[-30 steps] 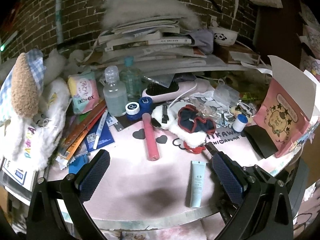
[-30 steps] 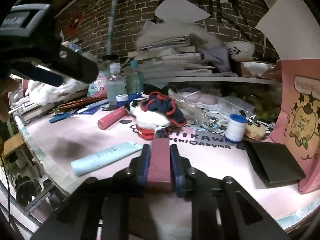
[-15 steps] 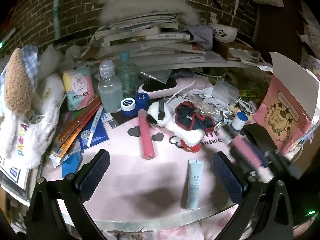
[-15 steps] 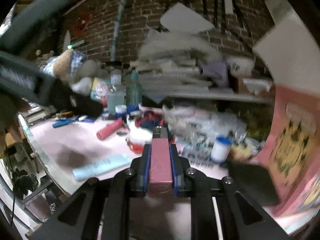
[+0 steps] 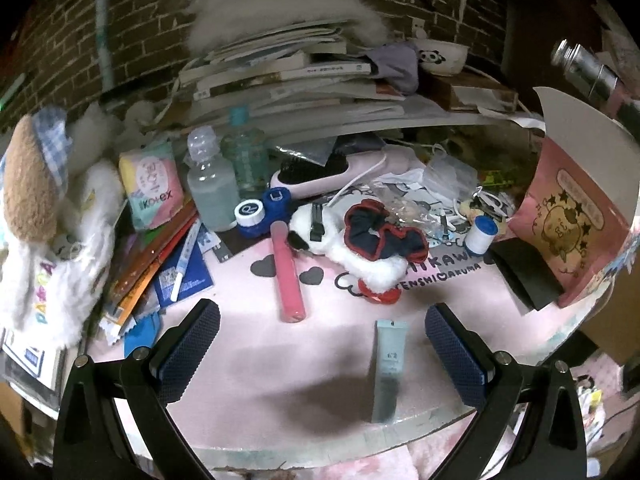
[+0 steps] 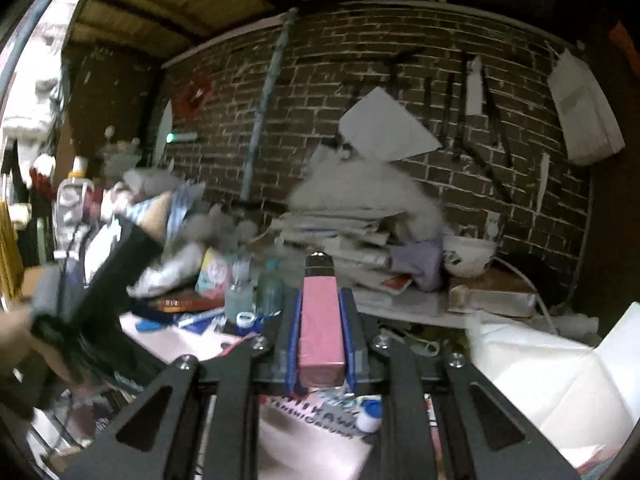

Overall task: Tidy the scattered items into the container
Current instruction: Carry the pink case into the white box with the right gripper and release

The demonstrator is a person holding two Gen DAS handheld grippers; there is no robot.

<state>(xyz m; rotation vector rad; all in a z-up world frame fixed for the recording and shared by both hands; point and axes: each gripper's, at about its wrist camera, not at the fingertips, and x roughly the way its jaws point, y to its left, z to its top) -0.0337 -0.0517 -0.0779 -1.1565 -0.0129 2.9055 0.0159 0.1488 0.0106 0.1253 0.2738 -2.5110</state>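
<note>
Pink lipstick-like case (image 6: pixel 321 322) sits clamped between the right gripper (image 6: pixel 321 332) pads, raised above the cluttered pink table (image 5: pixel 224 360), near the pink paper bag (image 5: pixel 576 220). Left gripper (image 5: pixel 320 344) hovers wide open and empty, a pale-blue tube (image 5: pixel 389 364) lying between its fingers.

Brick wall (image 6: pixel 360 80) at 12 o'clock. Book stack (image 5: pixel 296 80) below it, white fur (image 5: pixel 280 12) on top. Panda bowl (image 5: pixel 440 56) at 1 o'clock beside purple cloth (image 5: pixel 396 66).
</note>
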